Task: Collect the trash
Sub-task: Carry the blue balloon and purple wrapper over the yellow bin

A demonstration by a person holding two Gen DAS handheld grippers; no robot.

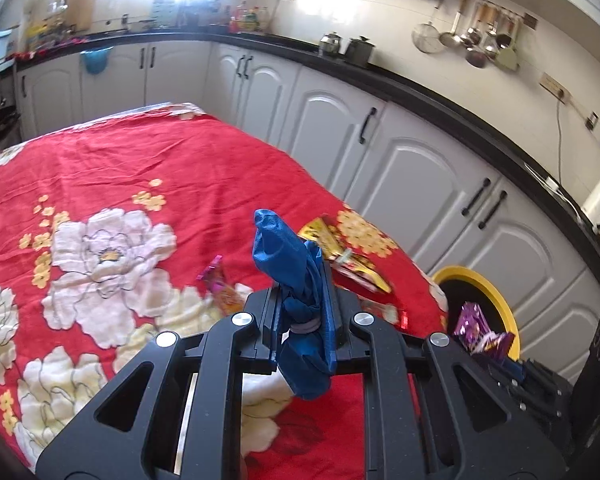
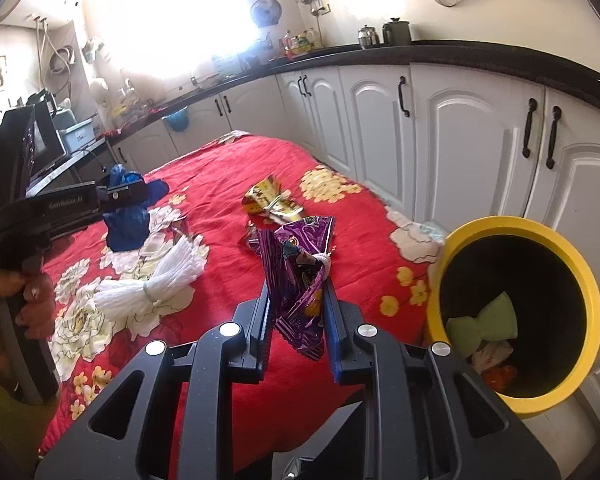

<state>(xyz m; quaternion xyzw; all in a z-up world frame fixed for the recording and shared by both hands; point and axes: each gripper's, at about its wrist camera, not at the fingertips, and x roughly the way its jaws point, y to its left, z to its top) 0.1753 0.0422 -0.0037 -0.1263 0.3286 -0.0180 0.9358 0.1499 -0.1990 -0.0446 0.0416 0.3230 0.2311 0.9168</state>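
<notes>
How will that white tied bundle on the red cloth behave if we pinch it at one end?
The white bundle looks like soft strands cinched by a band at its middle, so it would probably flop, the free end drooping. It fans out at both ends, which suggests loose strands that could slip from the fingers. It lies flat on the red cloth and seems unlikely to roll.

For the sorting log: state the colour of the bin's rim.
Yellow; the bin's rim rings a black inside, clearest in the right wrist view.

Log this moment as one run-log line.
left gripper: shut on blue bag | right gripper: shut on purple wrapper | yellow-rimmed bin: partly filled | table: gold wrapper, white bundle
</notes>
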